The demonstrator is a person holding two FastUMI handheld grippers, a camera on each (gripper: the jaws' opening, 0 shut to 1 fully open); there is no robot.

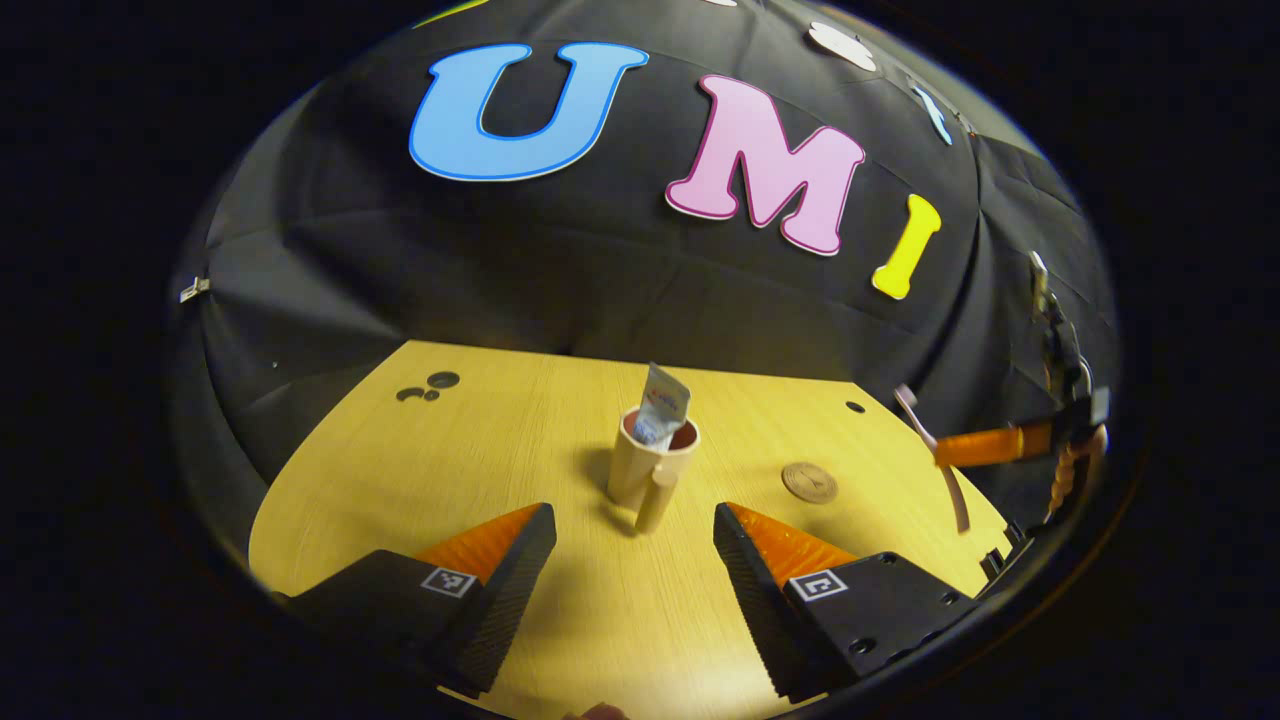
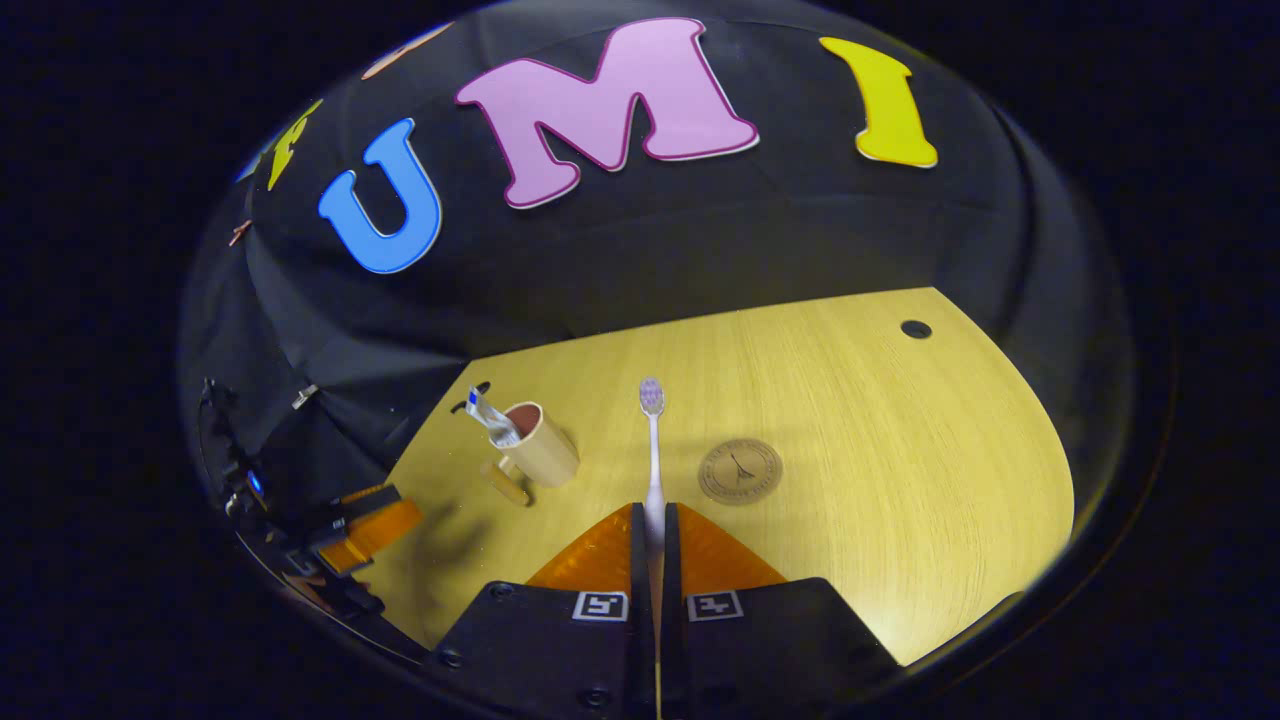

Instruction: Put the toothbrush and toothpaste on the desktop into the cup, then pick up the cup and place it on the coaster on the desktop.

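The desktop (image 2: 850,400) is pale yellow wood with fine straight grain and a few dark round holes. The cup (image 1: 645,465) is beige outside and reddish-brown inside, holding a white toothpaste (image 1: 662,405) tube with blue and red print. The toothbrush (image 2: 653,440) is white with a pale lilac head; at its 4 o'clock, the round coaster (image 2: 740,471) is brown with a dark central motif.

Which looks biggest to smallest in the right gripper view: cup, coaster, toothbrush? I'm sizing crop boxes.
1. toothbrush: longest, though held nearest the camera by the right gripper, so inflated.
2. and 3. cup and coaster: look alike; unranked.
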